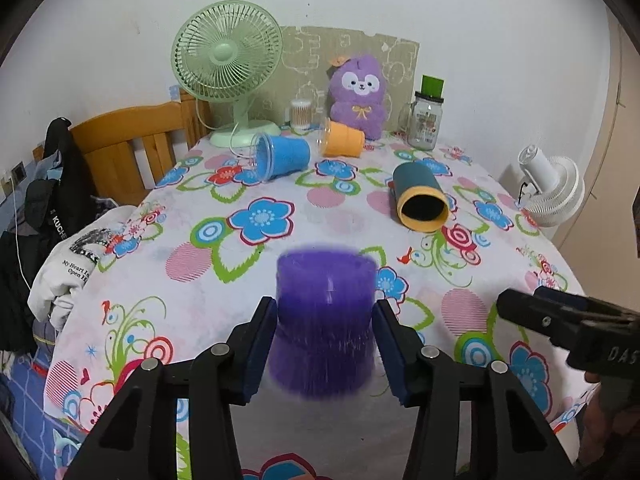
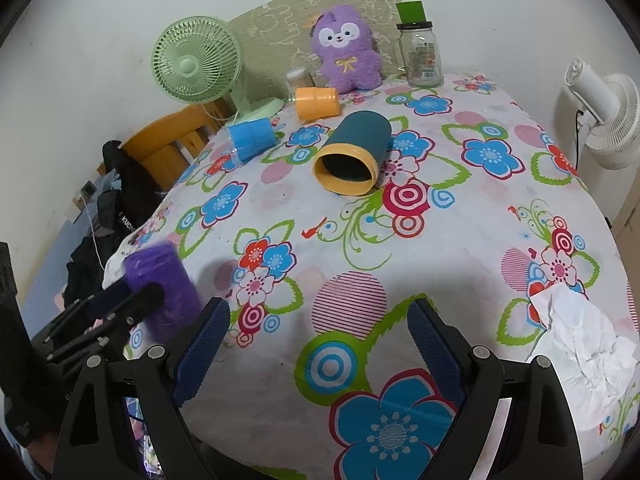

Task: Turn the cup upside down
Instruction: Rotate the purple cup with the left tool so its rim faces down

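A purple cup sits between the fingers of my left gripper, blurred by motion, near the front edge of the flowered table. The pads touch its sides. It also shows in the right wrist view at the left. My right gripper is open and empty over the table's front; it shows in the left wrist view at the right. A teal cup with a yellow rim lies on its side mid-table. A blue cup and an orange cup lie on their sides further back.
At the back stand a green fan, a purple plush toy, a glass jar with a green lid and a cotton swab tub. A white fan is at the right. Crumpled paper lies front right. Clothes hang left.
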